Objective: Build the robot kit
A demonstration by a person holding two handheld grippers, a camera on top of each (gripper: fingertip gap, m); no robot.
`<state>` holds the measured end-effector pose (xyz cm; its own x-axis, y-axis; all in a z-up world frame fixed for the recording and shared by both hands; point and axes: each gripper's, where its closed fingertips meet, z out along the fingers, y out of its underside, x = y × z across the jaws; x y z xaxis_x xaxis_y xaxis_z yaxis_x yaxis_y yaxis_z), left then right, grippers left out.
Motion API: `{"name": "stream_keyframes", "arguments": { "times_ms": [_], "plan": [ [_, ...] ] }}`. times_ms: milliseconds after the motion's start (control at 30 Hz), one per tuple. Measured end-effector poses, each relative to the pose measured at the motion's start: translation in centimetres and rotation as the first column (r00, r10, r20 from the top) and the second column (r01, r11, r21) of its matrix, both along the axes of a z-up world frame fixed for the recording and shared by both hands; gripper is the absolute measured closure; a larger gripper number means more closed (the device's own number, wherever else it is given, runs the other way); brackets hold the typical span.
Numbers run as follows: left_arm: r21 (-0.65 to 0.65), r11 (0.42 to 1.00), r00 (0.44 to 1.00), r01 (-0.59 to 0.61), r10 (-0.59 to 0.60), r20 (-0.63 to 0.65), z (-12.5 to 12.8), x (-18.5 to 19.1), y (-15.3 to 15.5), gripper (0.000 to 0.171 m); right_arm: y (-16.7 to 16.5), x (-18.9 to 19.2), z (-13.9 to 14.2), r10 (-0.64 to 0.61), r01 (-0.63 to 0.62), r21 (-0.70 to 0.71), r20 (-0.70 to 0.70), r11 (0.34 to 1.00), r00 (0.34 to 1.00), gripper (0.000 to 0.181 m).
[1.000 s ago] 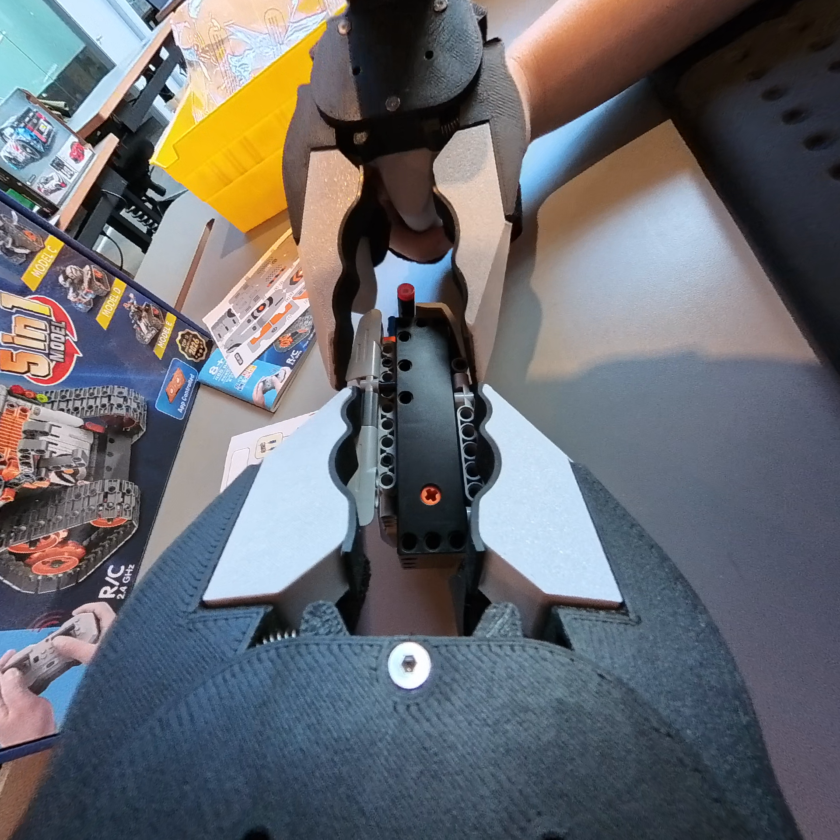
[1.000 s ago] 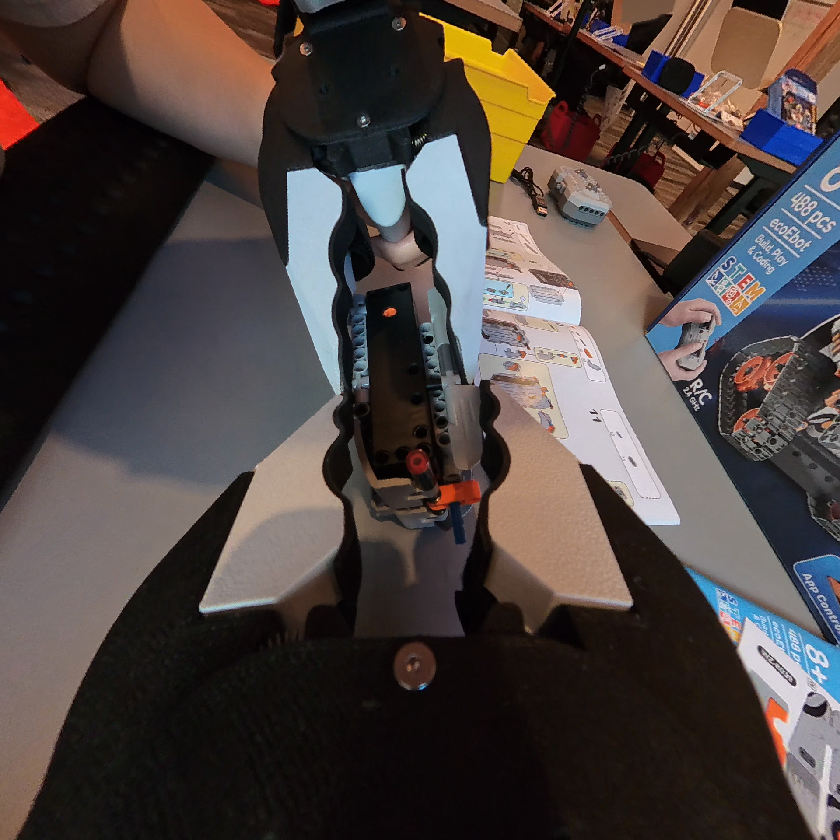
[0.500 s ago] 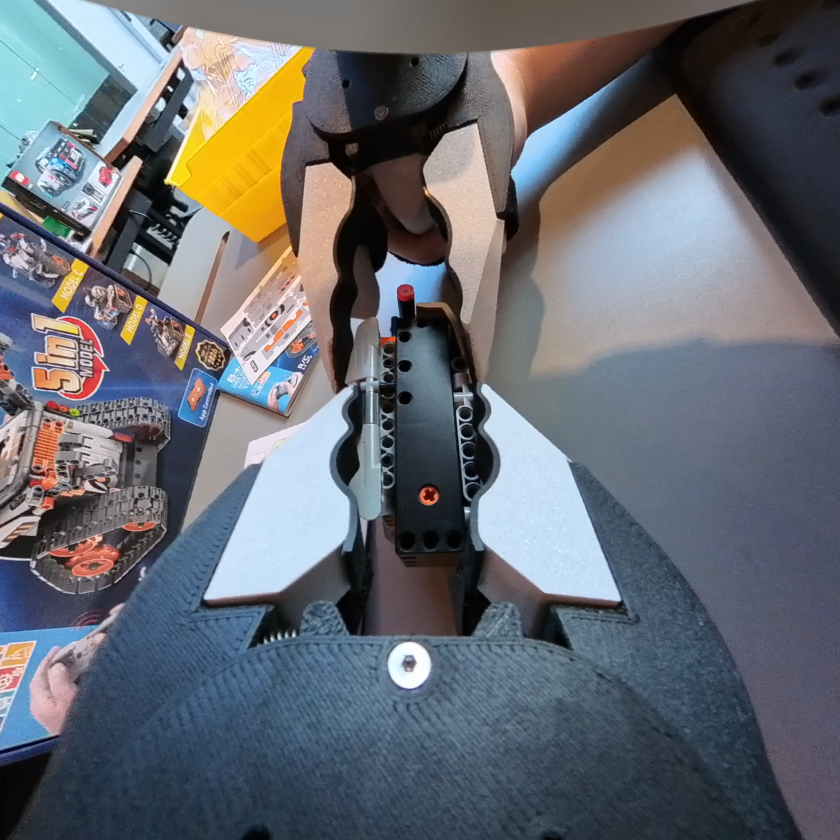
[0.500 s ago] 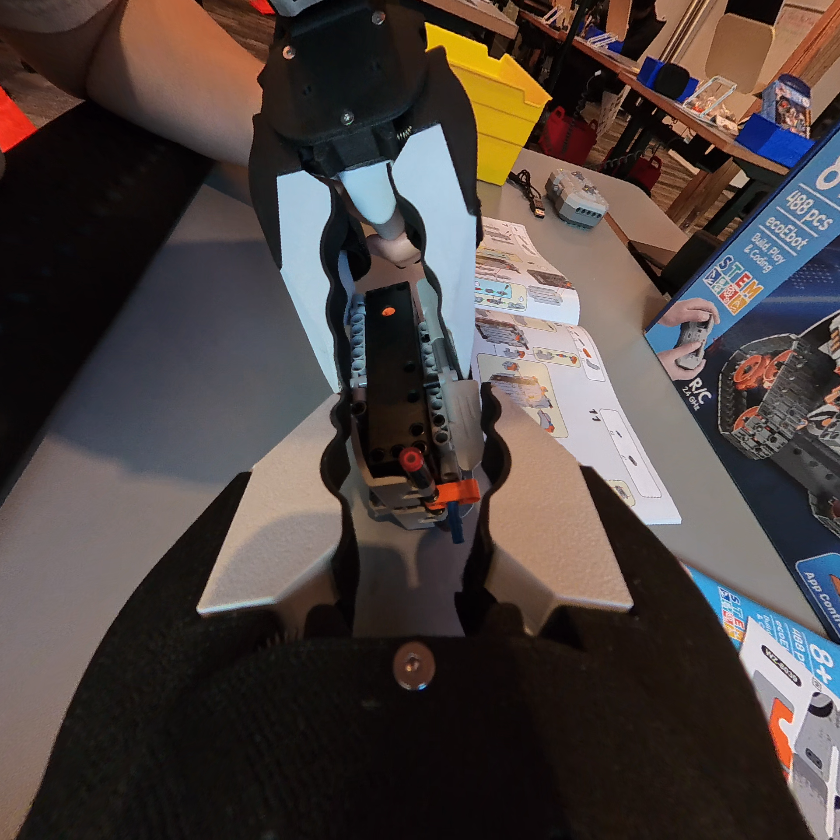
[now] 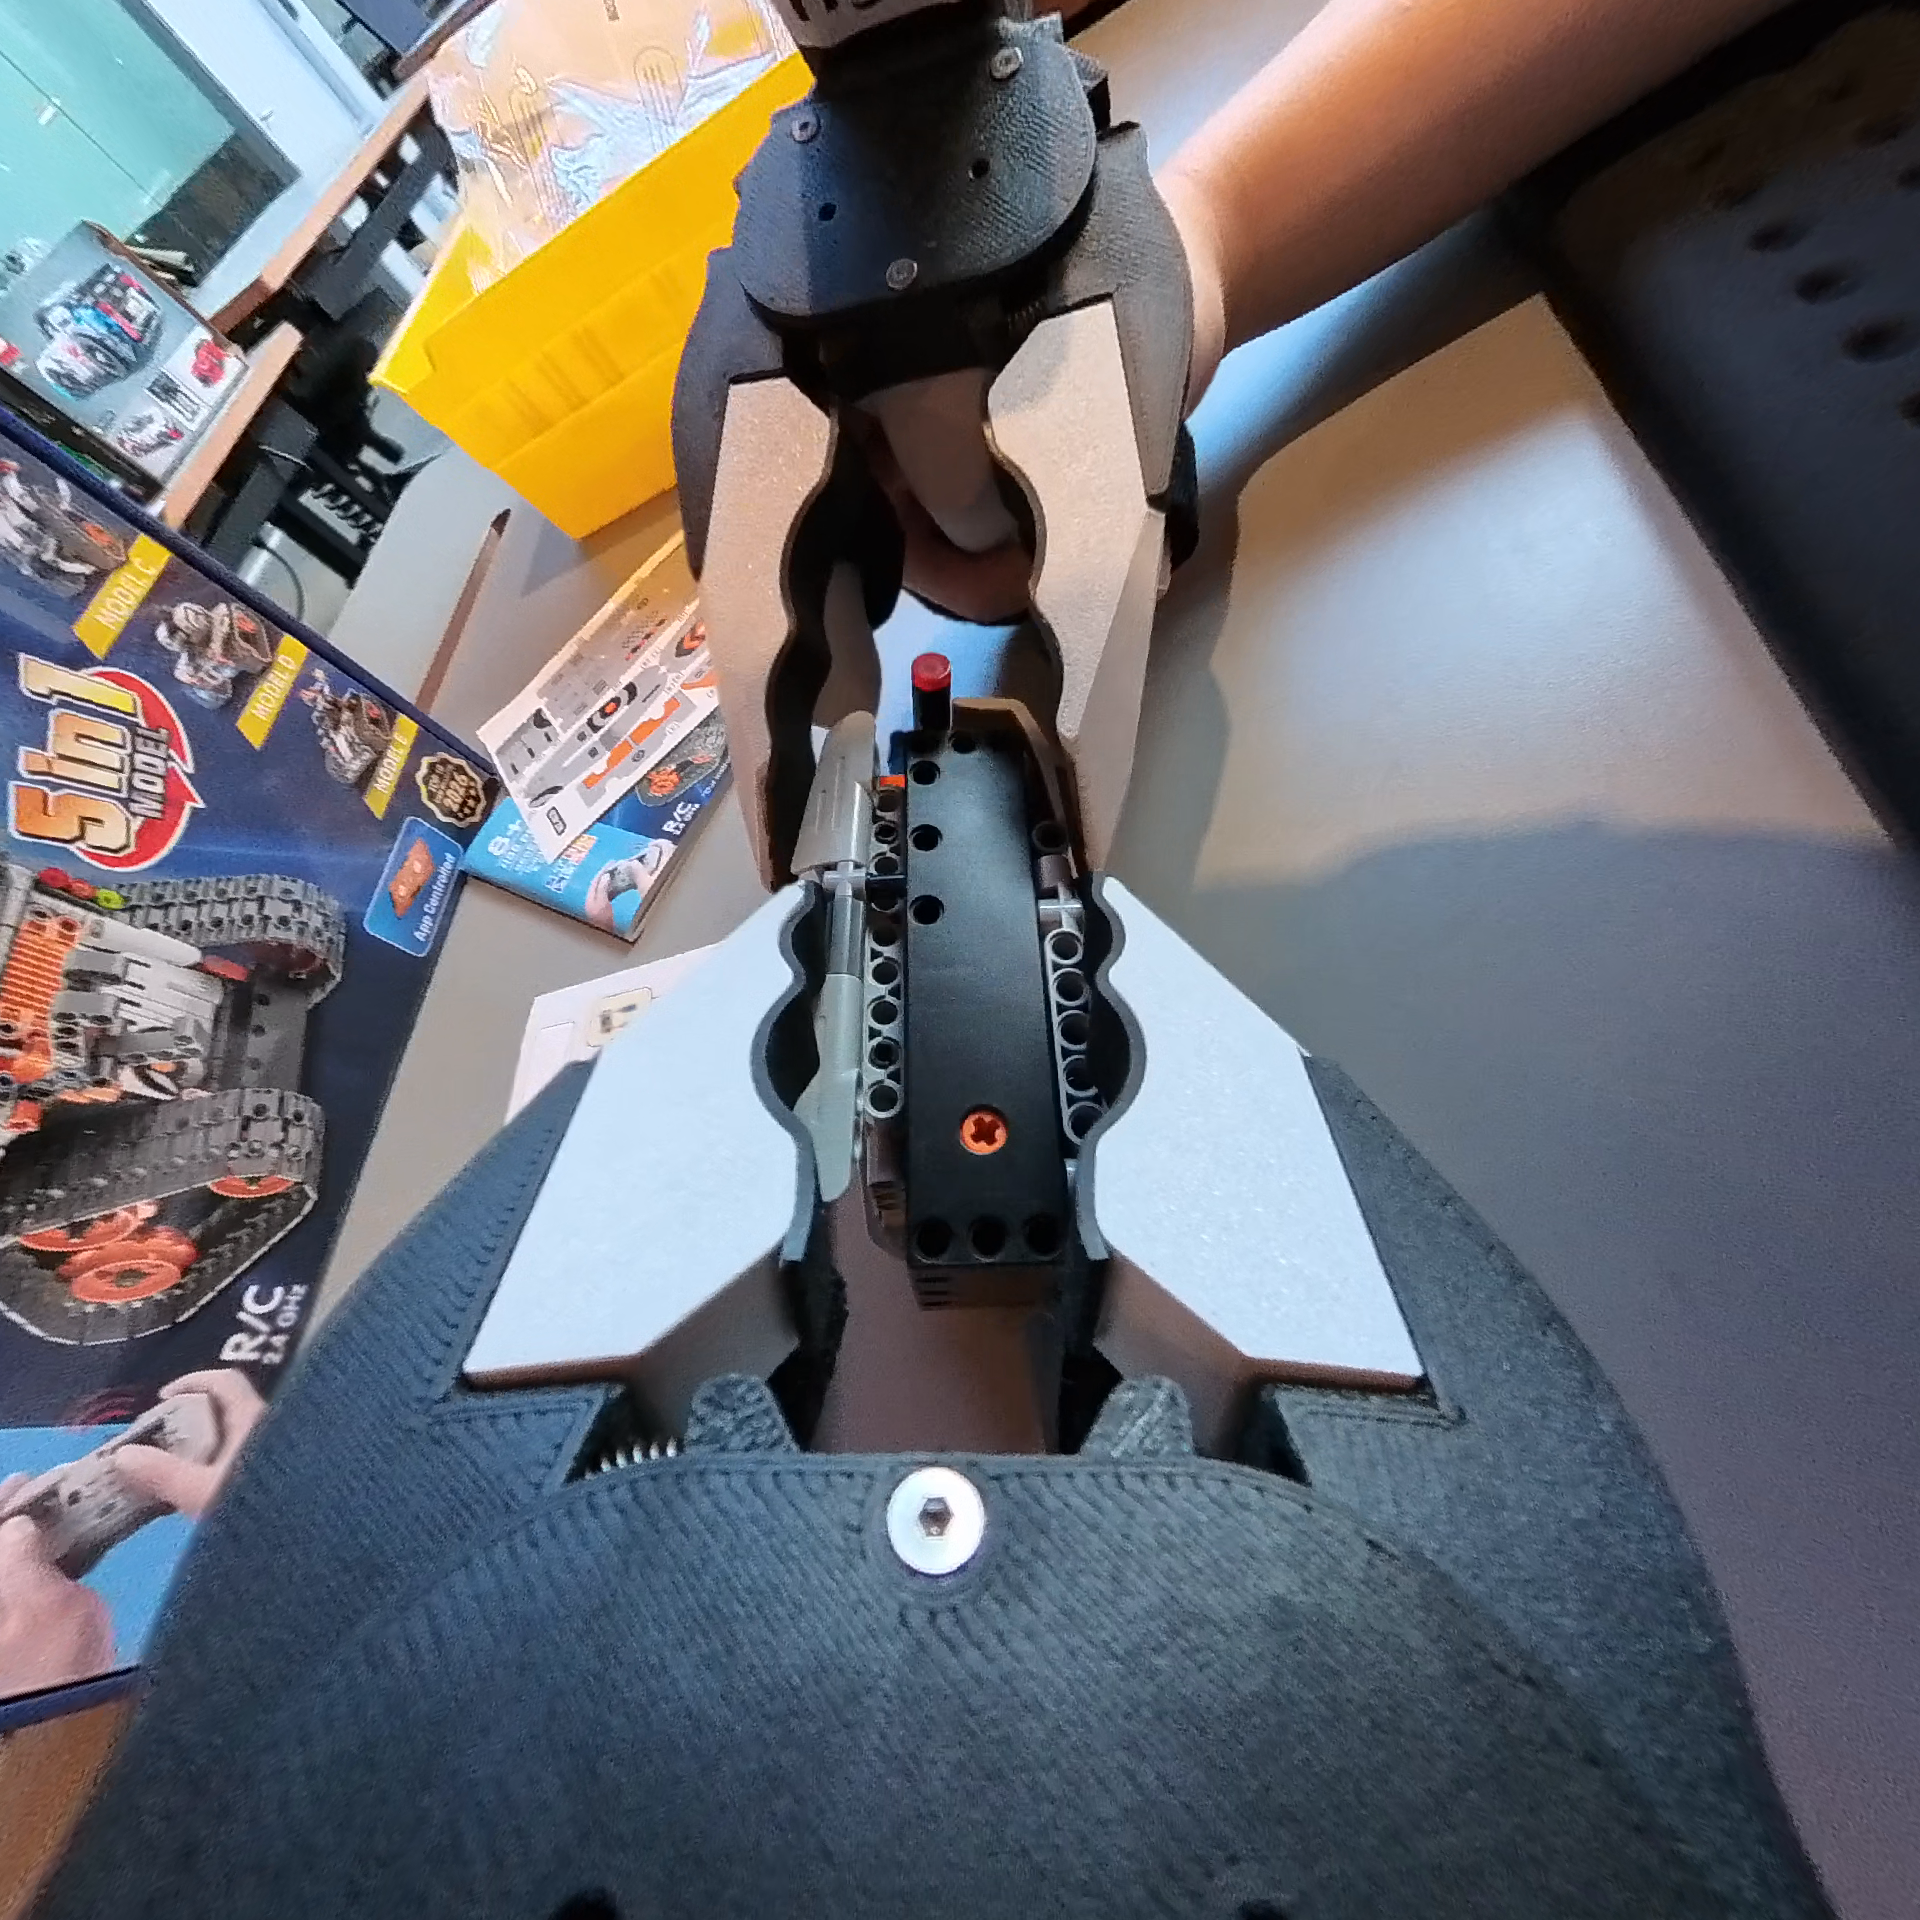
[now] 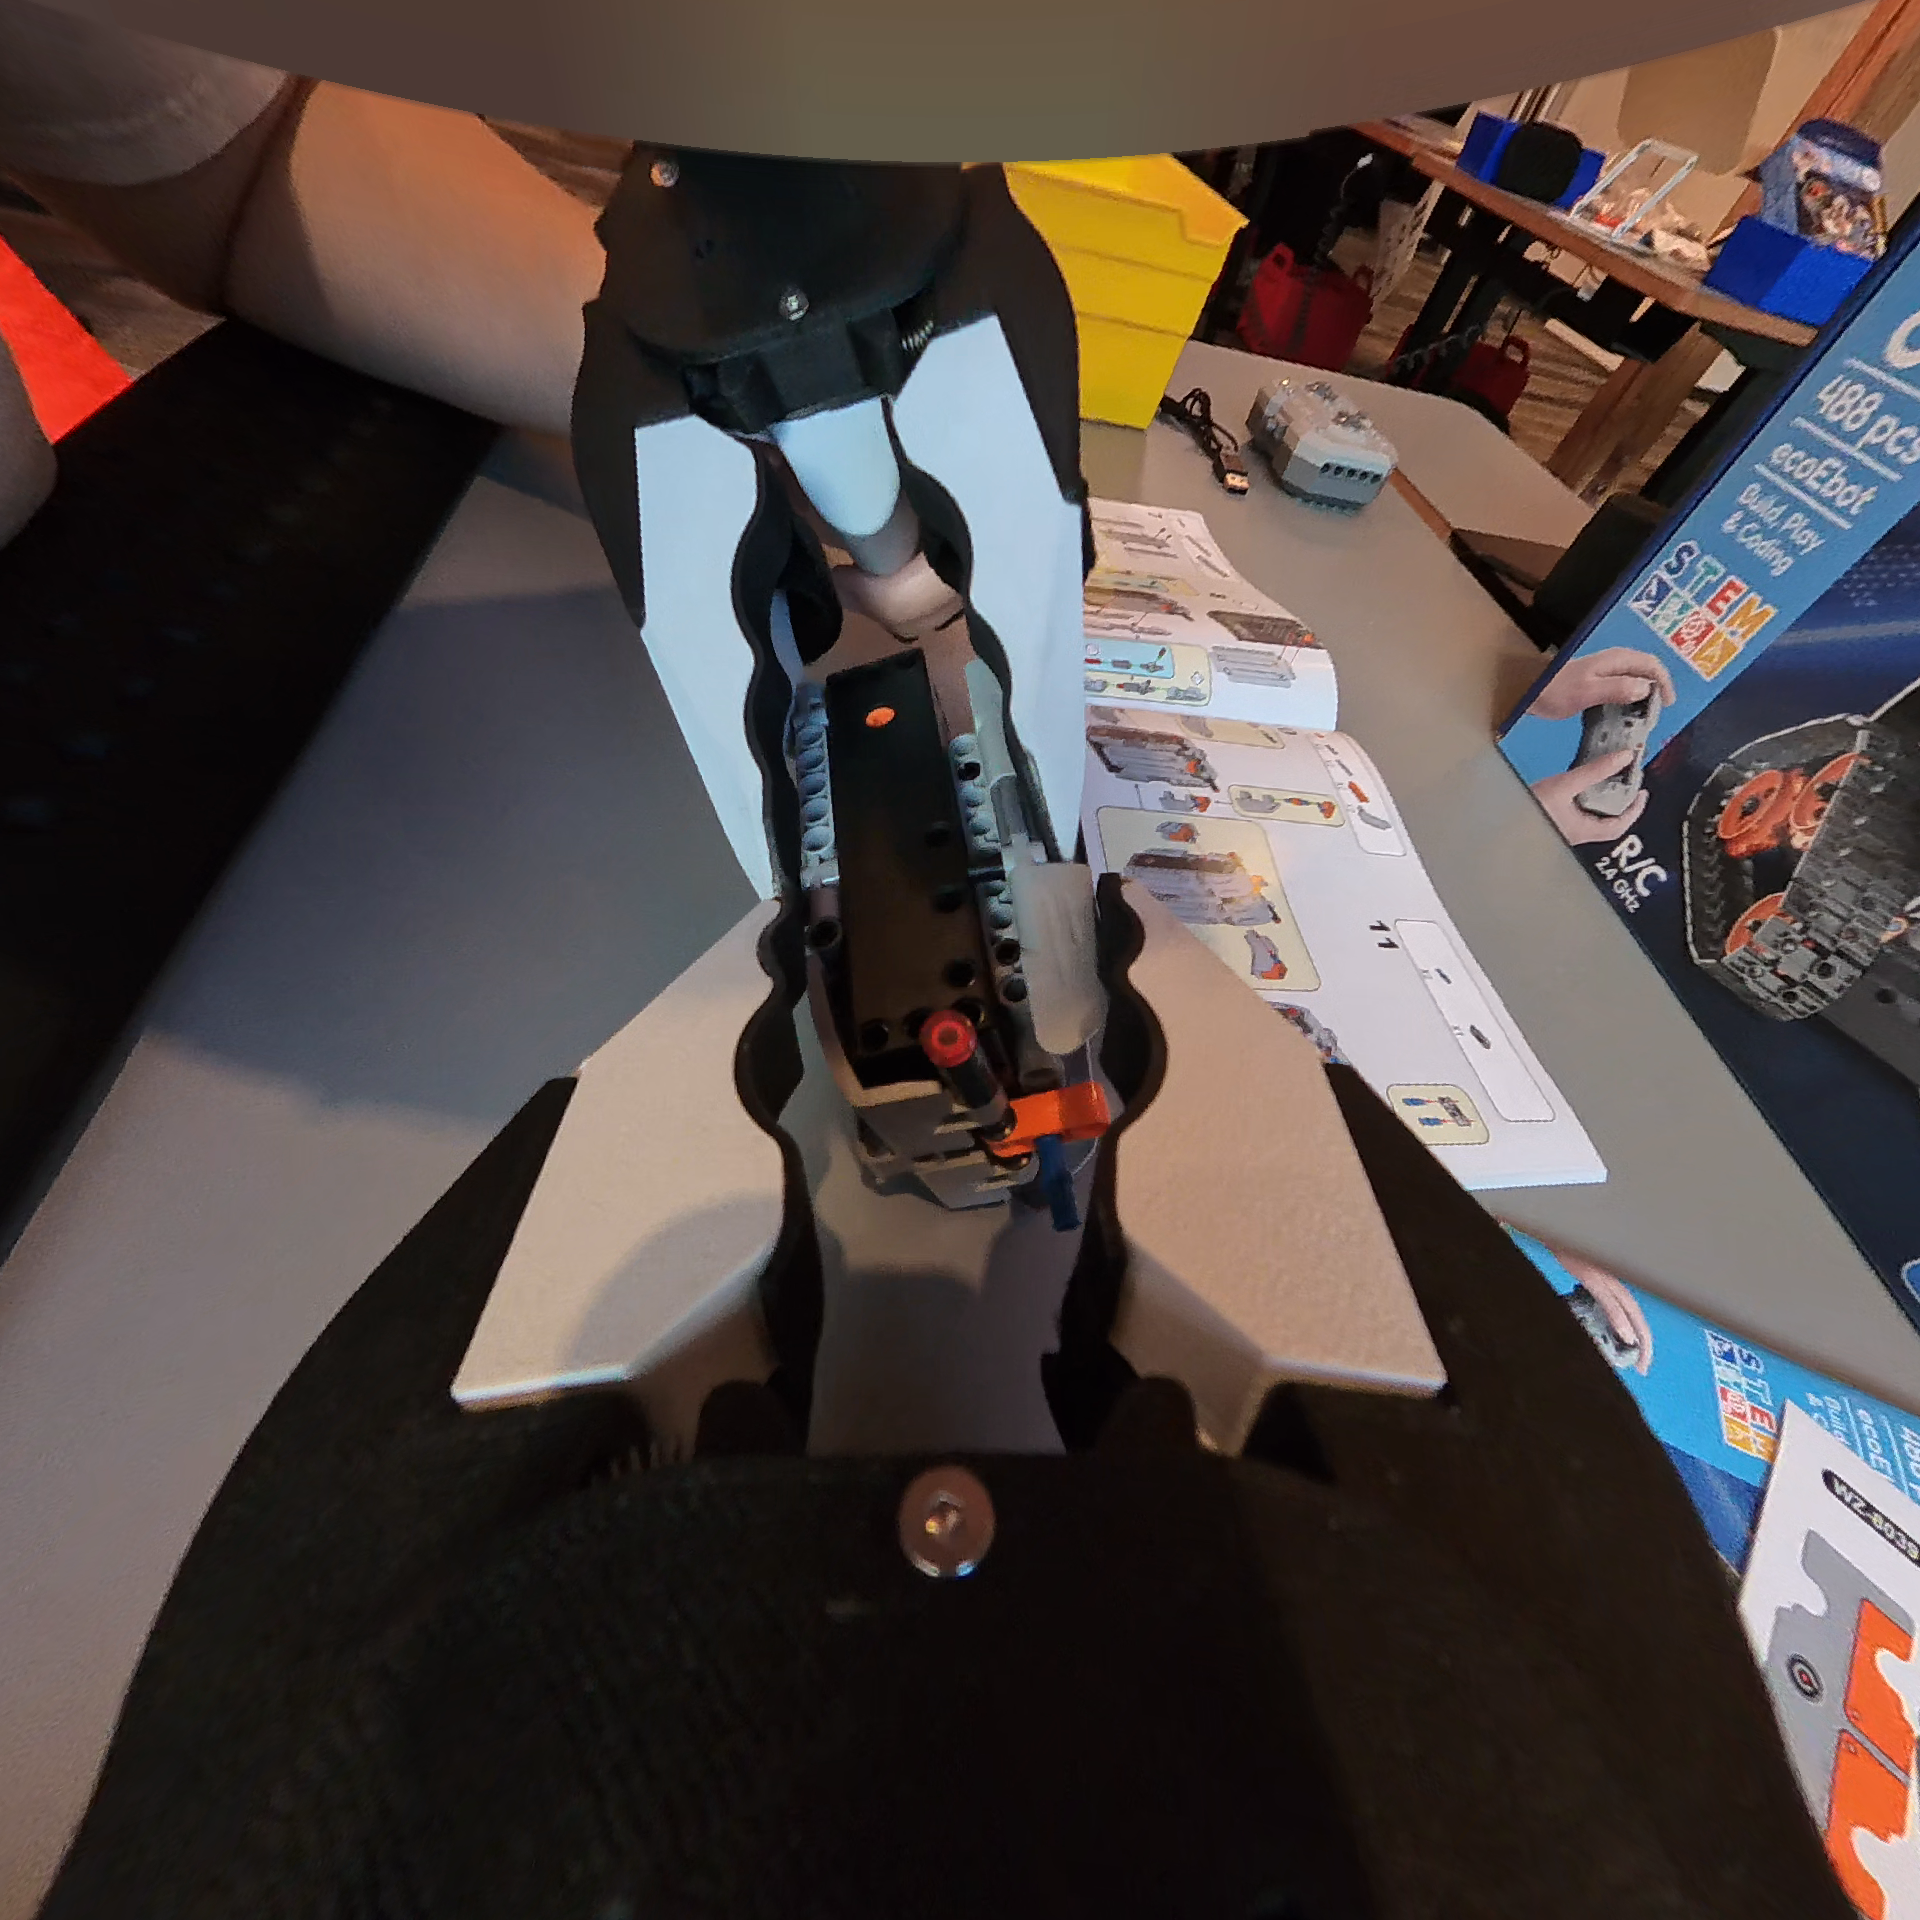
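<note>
Black, grey-beamed brick assembly (image 5: 977,997), seemingly clamped

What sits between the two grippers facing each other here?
A black and grey brick assembly spans the gap; the left gripper and right gripper each clamp one end. Both wrist views show it.

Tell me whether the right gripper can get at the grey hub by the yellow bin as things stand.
Probably not: the right gripper is shut on the block assembly, which the left gripper also clamps. The grey hub lies far across the table, though nothing blocks it.
</note>
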<state>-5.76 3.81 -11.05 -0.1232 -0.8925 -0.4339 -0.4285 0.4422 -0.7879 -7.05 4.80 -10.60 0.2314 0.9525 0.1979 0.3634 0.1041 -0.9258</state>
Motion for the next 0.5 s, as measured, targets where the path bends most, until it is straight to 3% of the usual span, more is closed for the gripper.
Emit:
{"name": "stream_keyframes", "arguments": {
  "times_ms": [333, 500],
  "plan": [
    [0.1, 0.995, 1.0, -0.01, 0.009, 0.009, -0.03, 0.01, -0.06, 0.124, -0.08, 0.07, -0.07, -0.015, 0.013, 0.075, 0.035, 0.997, 0.999, 0.127],
    [0.091, 0.996, 1.0, -0.011, 0.011, 0.001, -0.05, -0.07, -0.01, 0.124, -0.04, 0.01, -0.05, -0.015, 0.013, 0.07, 0.032, 0.997, 0.999, 0.127]
  ]
}}
